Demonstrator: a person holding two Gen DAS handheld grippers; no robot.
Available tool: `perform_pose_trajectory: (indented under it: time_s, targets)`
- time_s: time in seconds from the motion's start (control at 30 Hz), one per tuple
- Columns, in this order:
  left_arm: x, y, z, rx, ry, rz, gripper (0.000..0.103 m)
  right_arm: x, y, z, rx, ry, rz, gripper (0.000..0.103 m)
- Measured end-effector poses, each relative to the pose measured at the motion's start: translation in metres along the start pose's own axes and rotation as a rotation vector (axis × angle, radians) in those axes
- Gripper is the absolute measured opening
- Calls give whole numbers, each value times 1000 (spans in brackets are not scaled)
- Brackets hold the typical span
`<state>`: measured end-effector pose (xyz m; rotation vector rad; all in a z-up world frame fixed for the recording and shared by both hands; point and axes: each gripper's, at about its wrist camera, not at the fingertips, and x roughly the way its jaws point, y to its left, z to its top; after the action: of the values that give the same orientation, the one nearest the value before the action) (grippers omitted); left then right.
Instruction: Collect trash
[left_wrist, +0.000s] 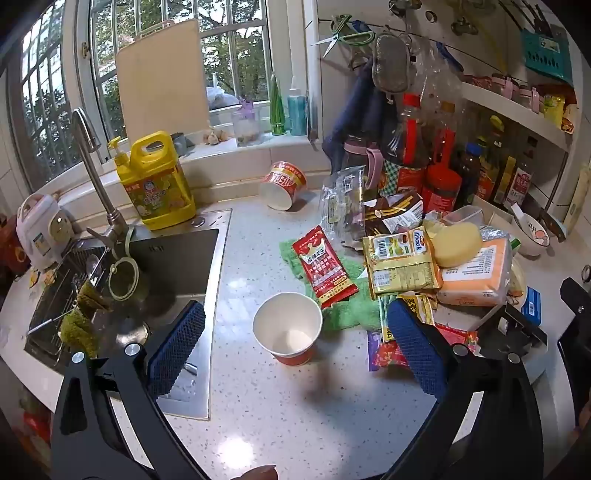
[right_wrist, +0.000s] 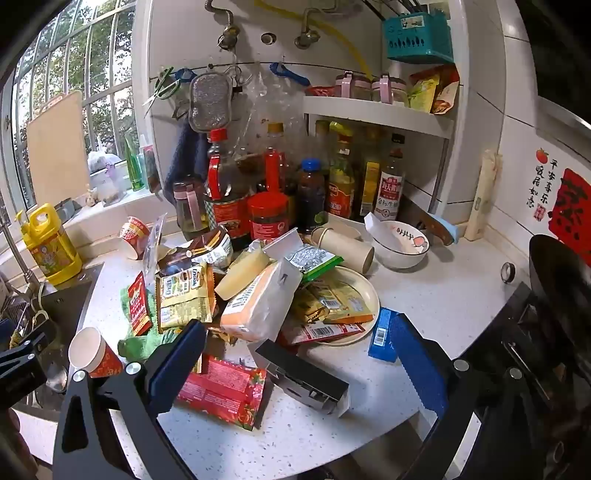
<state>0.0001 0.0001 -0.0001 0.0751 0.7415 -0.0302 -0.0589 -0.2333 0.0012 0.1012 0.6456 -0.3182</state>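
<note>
A red and white paper cup (left_wrist: 287, 328) stands upright on the speckled counter, between the open fingers of my left gripper (left_wrist: 295, 347); it also shows at the left of the right wrist view (right_wrist: 94, 352). A second cup (left_wrist: 283, 184) lies tipped by the wall. A heap of snack wrappers (left_wrist: 400, 262) lies to the right on a green cloth (left_wrist: 349, 310). My right gripper (right_wrist: 295, 358) is open and empty above a black box (right_wrist: 303, 376) and a red wrapper (right_wrist: 225, 391). More wrappers fill a plate (right_wrist: 365, 291).
A sink (left_wrist: 173, 266) with faucet and yellow detergent jug (left_wrist: 159, 181) is at left. Sauce bottles (right_wrist: 273, 192) and a shelf stand at the back. A white bowl (right_wrist: 400, 249), a cardboard tube (right_wrist: 347, 249) and a blue box (right_wrist: 382, 334) lie at right, a stove pan (right_wrist: 561, 280) beyond.
</note>
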Motion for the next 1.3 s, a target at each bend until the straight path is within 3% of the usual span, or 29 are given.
perform_pose_trajectory:
  time_s: [1.3]
  targets:
    - [1, 2, -4, 2, -2, 5, 97, -2, 1, 0, 6, -1, 3, 98]
